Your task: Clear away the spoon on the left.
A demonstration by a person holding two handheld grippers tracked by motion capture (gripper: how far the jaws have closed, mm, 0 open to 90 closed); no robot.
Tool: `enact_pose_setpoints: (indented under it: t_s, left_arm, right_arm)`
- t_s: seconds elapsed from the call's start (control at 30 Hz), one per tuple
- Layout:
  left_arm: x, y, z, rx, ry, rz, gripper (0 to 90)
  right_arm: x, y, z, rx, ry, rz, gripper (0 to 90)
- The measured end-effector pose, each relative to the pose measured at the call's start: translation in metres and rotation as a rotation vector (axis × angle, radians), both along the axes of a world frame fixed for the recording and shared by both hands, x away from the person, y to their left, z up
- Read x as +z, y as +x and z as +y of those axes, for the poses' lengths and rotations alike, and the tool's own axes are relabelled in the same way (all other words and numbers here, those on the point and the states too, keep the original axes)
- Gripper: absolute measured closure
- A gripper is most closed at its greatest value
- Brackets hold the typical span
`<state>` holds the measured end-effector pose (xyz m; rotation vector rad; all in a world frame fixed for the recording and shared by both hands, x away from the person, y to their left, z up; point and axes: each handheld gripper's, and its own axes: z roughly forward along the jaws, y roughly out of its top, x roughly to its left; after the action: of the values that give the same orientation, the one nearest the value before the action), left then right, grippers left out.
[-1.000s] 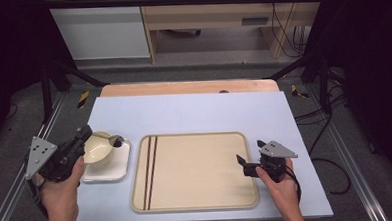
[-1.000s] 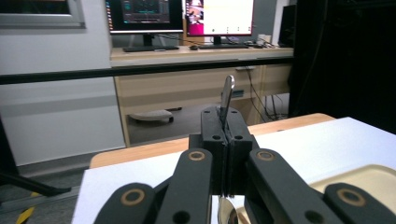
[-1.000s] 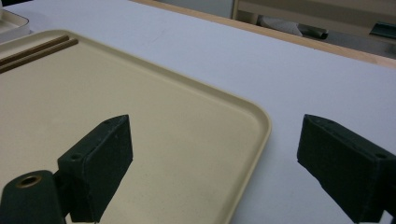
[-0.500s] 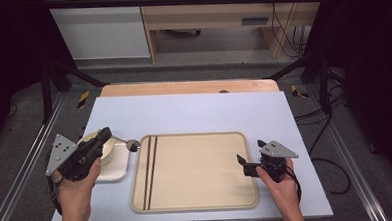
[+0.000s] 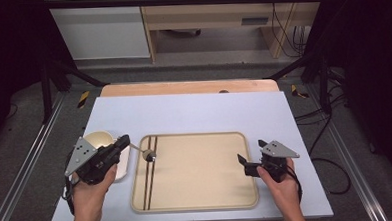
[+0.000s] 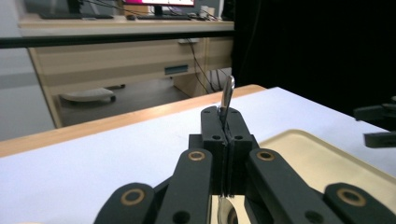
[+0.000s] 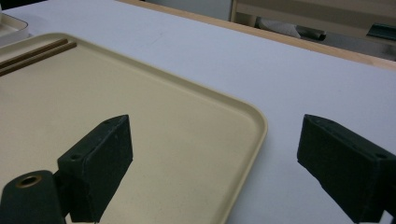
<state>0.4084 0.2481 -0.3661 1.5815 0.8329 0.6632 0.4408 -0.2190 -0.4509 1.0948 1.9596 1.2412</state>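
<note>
Left gripper (image 5: 127, 142) clamped on spoon (image 5: 147, 155), bowl end over tray (image 5: 198, 210) left edge. Right gripper (image 7: 212, 163) jaws wide apart at tray's right rim. No readable writing.

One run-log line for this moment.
left claw: shut on spoon | spoon: over tray left edge | right claw: open, empty

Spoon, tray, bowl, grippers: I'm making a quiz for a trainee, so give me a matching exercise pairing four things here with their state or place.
Things:
1. spoon
2. chopsticks
3. right gripper
4. bowl

States:
A. jaws open, nothing between them
B. on the white plate left of the tray
C. clamped in the left gripper
D. lying on the tray's left side

Pairs: 1-C, 2-D, 3-A, 4-B
</note>
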Motion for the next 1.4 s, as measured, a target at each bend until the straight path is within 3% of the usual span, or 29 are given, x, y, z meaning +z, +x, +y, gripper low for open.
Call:
enact_pose_setpoints:
  t_s: [0.53,0.83,0.97,1.1,1.23,1.4]
  left_arm:
    - [-0.015,-0.012,-0.012,-0.089,0.044,0.071,89.3]
    - [-0.016,-0.014,-0.015,-0.109,0.060,0.088,89.3]
    - [-0.015,-0.016,-0.015,-0.125,0.072,0.100,89.3]
    - [-0.015,-0.019,-0.014,-0.133,0.079,0.114,89.3]
    - [-0.012,-0.022,-0.010,-0.143,0.087,0.131,89.2]
    - [-0.013,-0.018,-0.012,-0.167,0.127,0.172,89.1]
  right_arm:
    - [0.000,0.000,0.000,0.000,0.003,-0.003,10.3]
    - [0.002,-0.002,-0.001,0.001,0.018,-0.033,10.1]
    - [0.003,-0.004,-0.002,0.016,0.052,-0.071,10.7]
    - [0.003,-0.005,-0.003,0.020,0.055,-0.097,11.1]
    - [0.003,-0.005,-0.004,0.015,0.057,-0.094,11.0]
    - [0.002,-0.005,-0.004,0.012,0.051,-0.085,11.0]
